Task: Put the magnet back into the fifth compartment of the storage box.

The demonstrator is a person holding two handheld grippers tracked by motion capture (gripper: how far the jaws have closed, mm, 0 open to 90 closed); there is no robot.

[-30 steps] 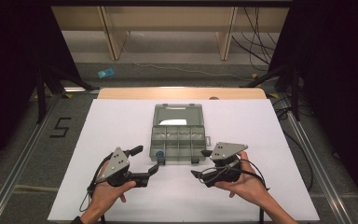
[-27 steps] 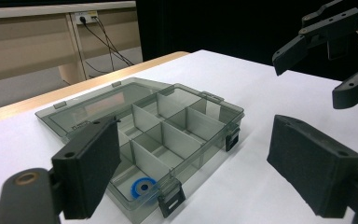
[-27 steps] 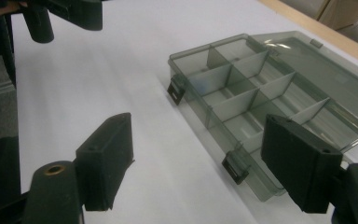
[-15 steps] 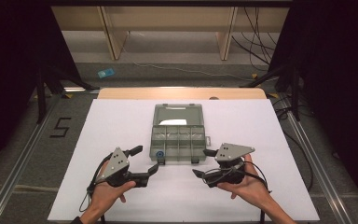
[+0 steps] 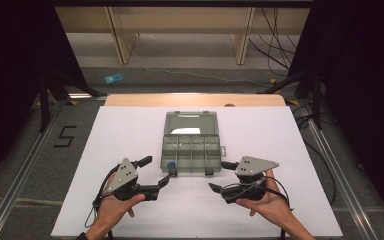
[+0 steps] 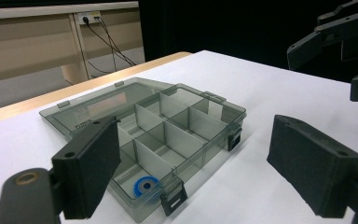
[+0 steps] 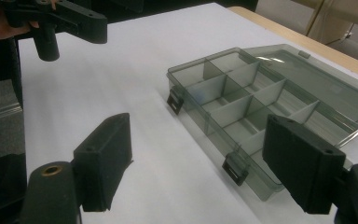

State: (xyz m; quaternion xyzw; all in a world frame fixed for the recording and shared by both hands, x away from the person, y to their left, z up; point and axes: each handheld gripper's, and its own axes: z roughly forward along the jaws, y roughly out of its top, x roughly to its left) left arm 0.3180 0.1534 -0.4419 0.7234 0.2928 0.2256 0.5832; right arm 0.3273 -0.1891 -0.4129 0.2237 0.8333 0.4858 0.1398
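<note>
A dark room surrounds a desk (image 5: 130,130) covered by a white sheet, with pale wooden furniture and loose cables on the floor beyond it and a "5" (image 5: 65,136) marked on the floor to the left.

At the middle of the desk lies a box (image 5: 192,155), smoky translucent plastic, its lid (image 5: 188,123) folded flat back toward the far edge. The tray is split by thin dividers into two rows of small cells. Two black latches (image 6: 173,198) hang off its near wall. It looks light, stiff and rather slick, so it would likely slide on the sheet if nudged. The thin walls and dividers could crack under a hard squeeze. The best hold is probably across the near wall by a latch, or on a lid edge.

The left gripper (image 5: 151,174) hovers near the box's near-left corner, jaws wide apart and empty. The right gripper (image 5: 222,175) sits just off the near-right corner, jaws likewise spread on nothing.

One cell, at the near-left corner, holds a small blue ring (image 6: 145,185) with a dark centre, flat on the bottom. The other cells appear empty.
</note>
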